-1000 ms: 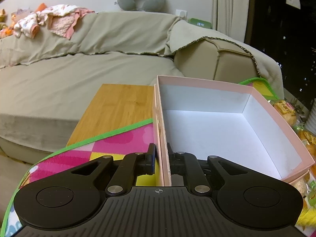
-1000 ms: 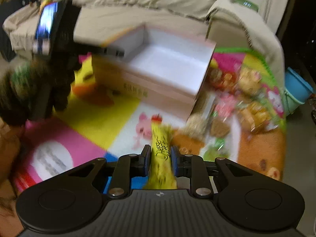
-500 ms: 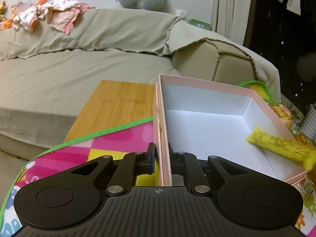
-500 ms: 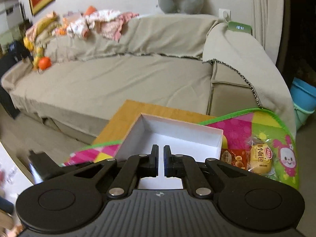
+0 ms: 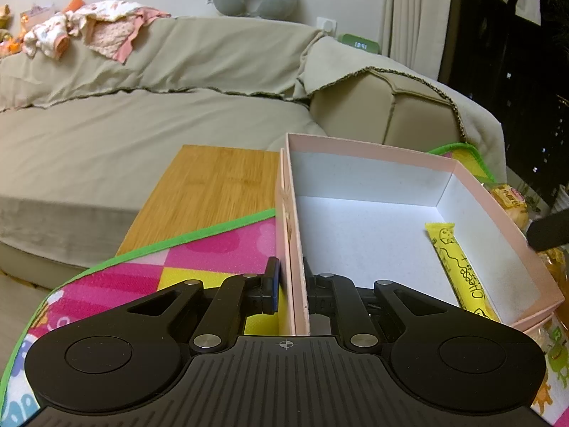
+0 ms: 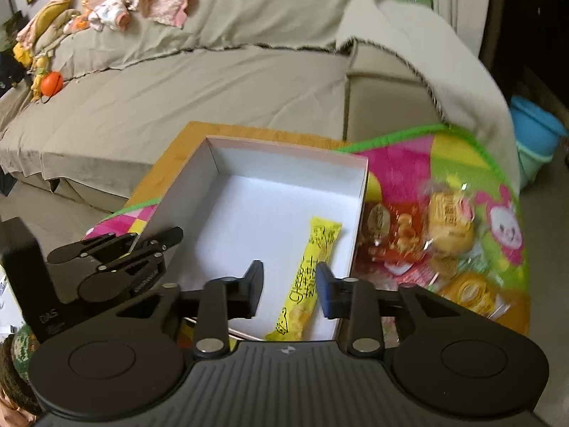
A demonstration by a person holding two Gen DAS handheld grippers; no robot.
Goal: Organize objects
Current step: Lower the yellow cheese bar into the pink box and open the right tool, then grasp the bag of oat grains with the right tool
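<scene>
A pink box (image 5: 373, 147) with a white inside stands on the colourful play mat (image 5: 199, 263). My left gripper (image 5: 290, 284) is shut on the box's left wall, one finger outside and one inside. A yellow cheese snack stick (image 5: 458, 270) lies flat on the box floor by the right wall. In the right wrist view, my right gripper (image 6: 290, 284) hovers over the box (image 6: 284, 163) with its jaws opening. The snack stick (image 6: 320, 245) lies below the gap, and neither pad touches it. My left gripper (image 6: 156, 240) shows at the box's left wall.
Several wrapped snacks (image 6: 448, 220) lie on the mat (image 6: 402, 163) right of the box. The mat covers a wooden table (image 5: 213, 192) in front of a beige sofa (image 5: 142, 124). A blue bucket (image 6: 537, 131) stands at the far right.
My right gripper carried the yellow stick from the mat to over the box and let it go; the stick now lies inside and the jaws have parted. The left gripper kept its hold.
</scene>
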